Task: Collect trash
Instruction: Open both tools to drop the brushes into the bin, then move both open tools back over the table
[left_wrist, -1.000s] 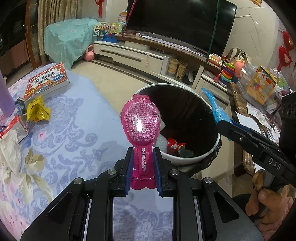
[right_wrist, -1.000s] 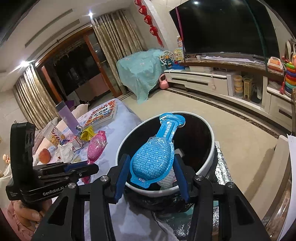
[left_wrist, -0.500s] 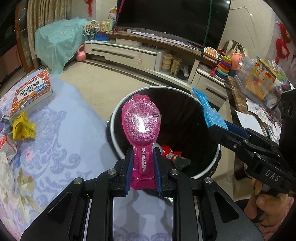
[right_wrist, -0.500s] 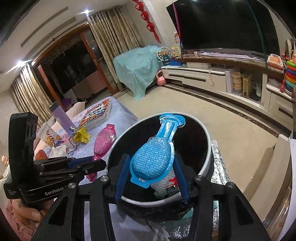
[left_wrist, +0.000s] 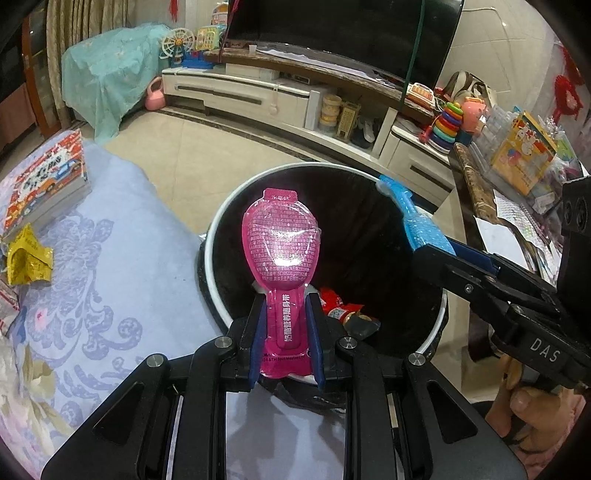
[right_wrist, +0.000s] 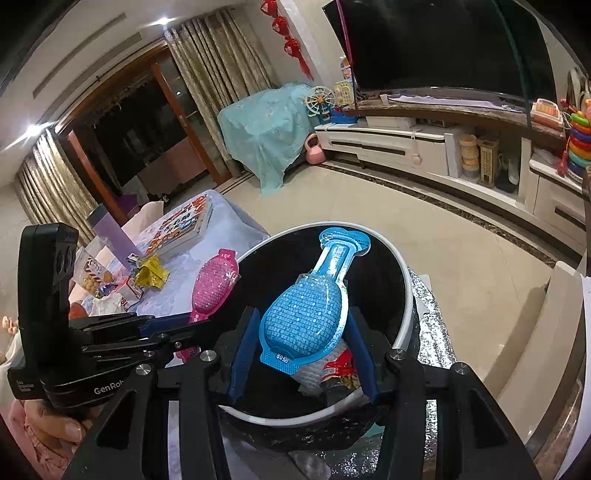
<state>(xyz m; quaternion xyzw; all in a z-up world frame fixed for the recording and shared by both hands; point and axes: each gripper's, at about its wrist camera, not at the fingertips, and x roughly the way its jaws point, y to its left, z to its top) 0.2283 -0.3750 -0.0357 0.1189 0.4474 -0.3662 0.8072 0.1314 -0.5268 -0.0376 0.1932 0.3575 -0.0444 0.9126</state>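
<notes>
As I read both wrist views, two pieces of trash hang over the bin (left_wrist: 218, 236), a white-rimmed pail with a black liner at frame centre.

Item one: pink blister pack (left_wrist: 280, 243), centre of the left wrist view. My left gripper (left_wrist: 285, 334) is clenched on its narrow flat stem; the bulbous clear shell stands above the pads. I judge it light, thin, springy plastic, glossy and likely slippery, so the flat stem is the sound place to hold.

Item two: blue blister pack (right_wrist: 306, 317), centre of the right wrist view. My right gripper (right_wrist: 301, 352) grasps it across the wide bulb, neck pointing to the far rim. I judge the shell would dent under pressure.

Remaining on the floral cloth (left_wrist: 92, 295), left edge: yellow wrapper (left_wrist: 27, 258), beside a book (left_wrist: 40, 184).
</notes>
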